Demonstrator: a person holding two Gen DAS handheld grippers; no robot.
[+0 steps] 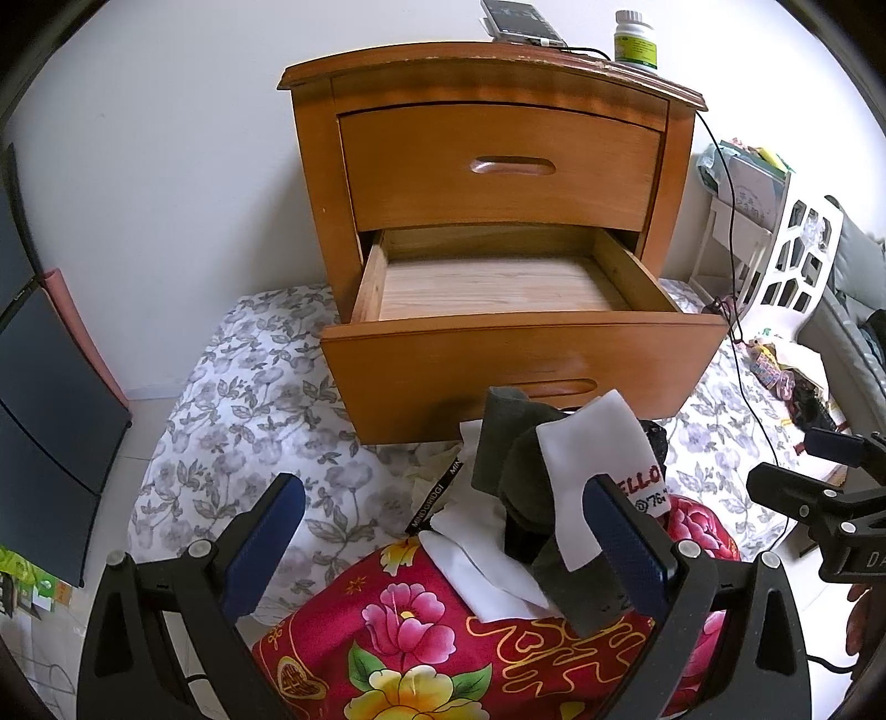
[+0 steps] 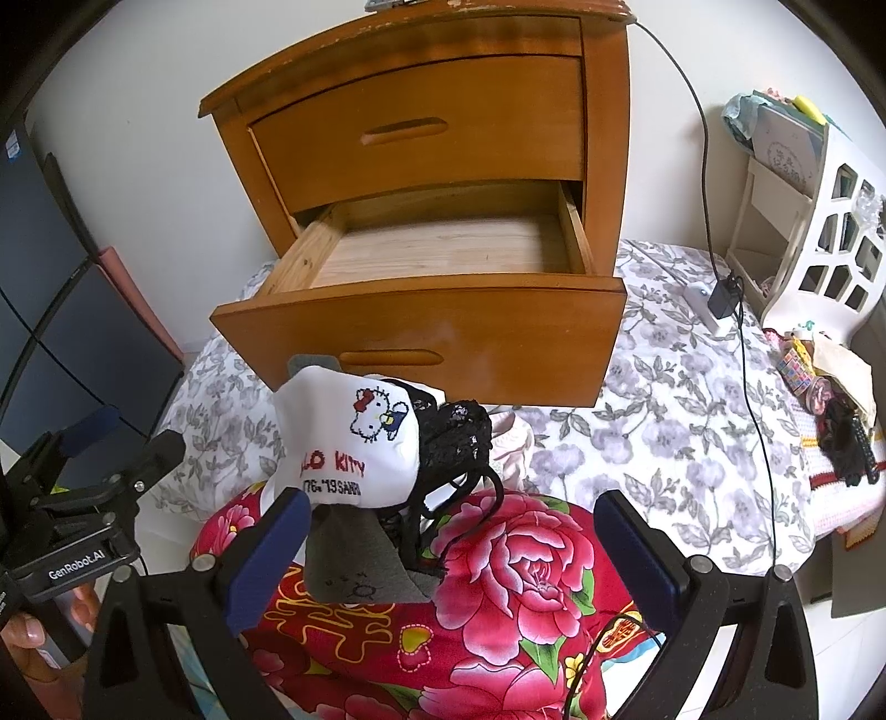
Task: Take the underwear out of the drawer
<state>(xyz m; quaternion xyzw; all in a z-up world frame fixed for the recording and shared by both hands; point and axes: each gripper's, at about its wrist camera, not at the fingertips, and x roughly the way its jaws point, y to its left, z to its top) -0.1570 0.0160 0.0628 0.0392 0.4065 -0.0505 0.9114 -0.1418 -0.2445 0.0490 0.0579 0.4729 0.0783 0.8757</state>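
Two grippers, both spread wide and clamped on nothing: left gripper [image 1: 443, 545], right gripper [image 2: 459, 554]. Between and just ahead of the two, a heap of underwear [image 2: 354, 443] out of the drawer, resting on a red flowered cushion [image 2: 520, 576] — a white piece with a cartoon cat print on top, a grey piece [image 2: 354, 559] under it, black lace [image 2: 457, 432] to the right gripper's side. Touching the left gripper's right finger [image 1: 631, 543], a fold of the white and grey cloth; brushing the right gripper's left finger [image 2: 271, 548], the same heap. Farther ahead of both, a wooden nightstand [image 1: 498, 166] with its lower drawer [image 1: 498, 288] pulled out, bare wood bottom showing. Beneath everything, a grey floral bedsheet [image 1: 266, 399]. On top of the nightstand, a phone [image 1: 520, 22] and a white bottle [image 1: 635, 41].
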